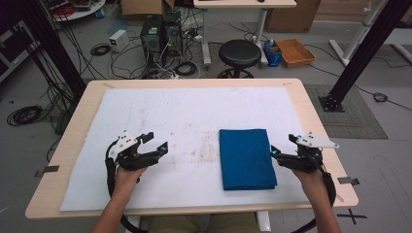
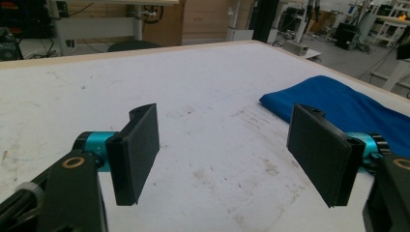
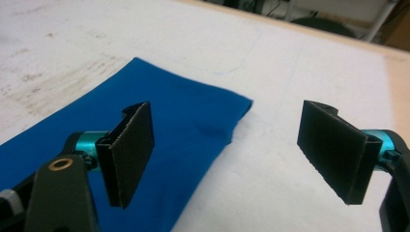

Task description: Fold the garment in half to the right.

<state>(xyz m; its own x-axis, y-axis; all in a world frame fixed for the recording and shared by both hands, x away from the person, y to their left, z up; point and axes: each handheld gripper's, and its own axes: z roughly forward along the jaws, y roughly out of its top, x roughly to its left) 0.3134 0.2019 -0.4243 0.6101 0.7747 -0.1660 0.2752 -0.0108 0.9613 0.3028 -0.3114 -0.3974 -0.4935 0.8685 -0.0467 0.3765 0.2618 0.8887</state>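
A folded blue cloth lies flat on the white mat, right of centre near the front. My left gripper hovers open over bare mat to the cloth's left, nothing between its jaws. The left gripper view shows the blue cloth ahead on the right. My right gripper is open just off the cloth's right edge. In the right gripper view its left jaw stands over the blue cloth and its right jaw over the mat; the cloth's far corner lies between them.
The mat covers a wooden table with a faint brown stain near its middle. Beyond the far edge stand a black stool, computer towers with cables and a cardboard box. Black frame posts flank the table.
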